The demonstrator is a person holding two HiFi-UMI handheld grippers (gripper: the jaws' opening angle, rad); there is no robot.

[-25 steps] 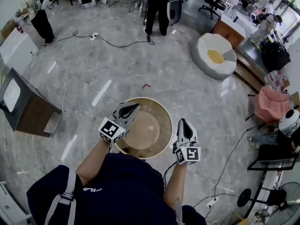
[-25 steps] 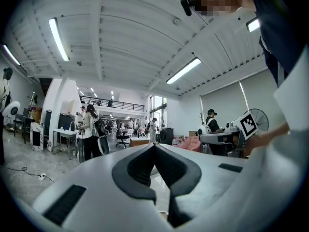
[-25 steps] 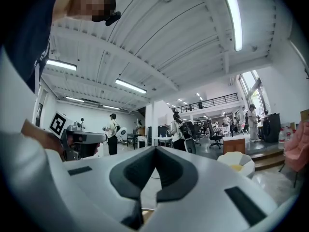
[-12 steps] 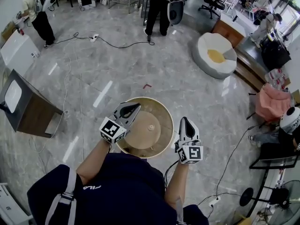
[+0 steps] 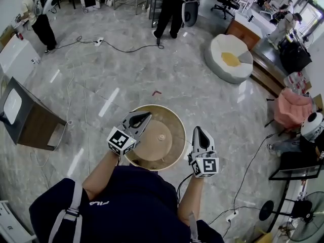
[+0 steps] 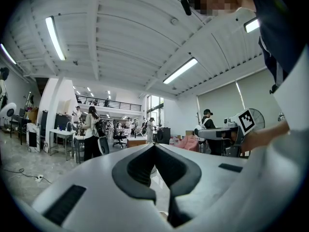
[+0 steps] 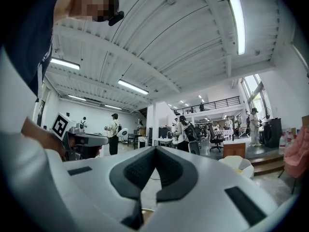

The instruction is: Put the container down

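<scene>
Head view: a round tan container (image 5: 159, 135) is carried in front of the person's body, above the marble floor (image 5: 177, 75), between the two tools. The left tool (image 5: 146, 117) reaches over the container's left rim, and the right tool (image 5: 197, 131) sits against its right rim.

Left gripper view: the jaws are drawn together with their tips meeting, and a tan sliver of rim shows low between them.

Right gripper view: these jaws are also closed tight, with a tan edge showing at their root.
</scene>
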